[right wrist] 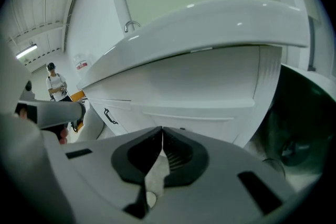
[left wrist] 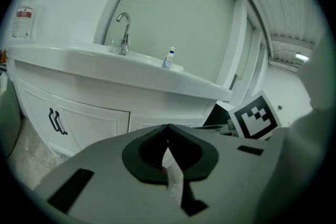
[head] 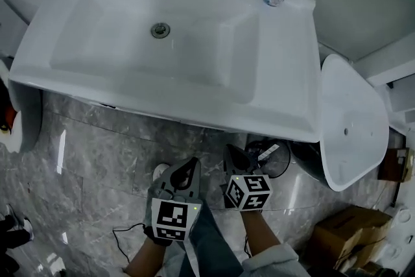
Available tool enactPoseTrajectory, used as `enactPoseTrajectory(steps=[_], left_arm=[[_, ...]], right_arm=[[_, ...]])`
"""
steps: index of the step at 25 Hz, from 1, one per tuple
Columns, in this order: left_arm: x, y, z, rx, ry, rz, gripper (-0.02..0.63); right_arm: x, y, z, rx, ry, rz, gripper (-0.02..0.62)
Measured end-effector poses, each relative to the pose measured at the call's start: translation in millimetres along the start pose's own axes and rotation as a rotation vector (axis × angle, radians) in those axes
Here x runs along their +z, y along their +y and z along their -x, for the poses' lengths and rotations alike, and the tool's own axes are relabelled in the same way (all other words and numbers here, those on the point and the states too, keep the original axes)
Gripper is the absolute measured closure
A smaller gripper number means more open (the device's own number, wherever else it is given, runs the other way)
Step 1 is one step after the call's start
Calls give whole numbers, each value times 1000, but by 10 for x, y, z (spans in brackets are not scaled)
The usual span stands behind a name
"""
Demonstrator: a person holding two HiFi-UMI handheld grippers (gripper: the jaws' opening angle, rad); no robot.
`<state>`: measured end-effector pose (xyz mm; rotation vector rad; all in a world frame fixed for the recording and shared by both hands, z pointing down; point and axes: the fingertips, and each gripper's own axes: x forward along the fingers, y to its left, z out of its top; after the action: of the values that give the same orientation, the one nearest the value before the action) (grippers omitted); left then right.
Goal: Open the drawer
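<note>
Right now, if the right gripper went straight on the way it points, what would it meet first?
Most likely the white cabinet front under the basin. The shut right gripper aims at its panelled face, and nothing shows between them. Depth is hard to judge in this view.

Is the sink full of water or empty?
Empty. The sink shows its bare white bottom all around the drain, with no water pooled.

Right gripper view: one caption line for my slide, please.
Shut, empty right gripper facing the white drawer below the basin.
</note>
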<state>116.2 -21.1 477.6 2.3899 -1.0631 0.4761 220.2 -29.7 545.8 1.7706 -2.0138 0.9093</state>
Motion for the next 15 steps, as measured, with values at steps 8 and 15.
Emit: enactPoseTrajectory(steps=[8,15], left_arm=[[-268,191,-114,46,2,29,589],[-403,385,-83,69,4,31,589]], right_arm=[[-195,-149,-439,-22,2,-31,574],[-275,-218,-702,-58,-8,-49,495]])
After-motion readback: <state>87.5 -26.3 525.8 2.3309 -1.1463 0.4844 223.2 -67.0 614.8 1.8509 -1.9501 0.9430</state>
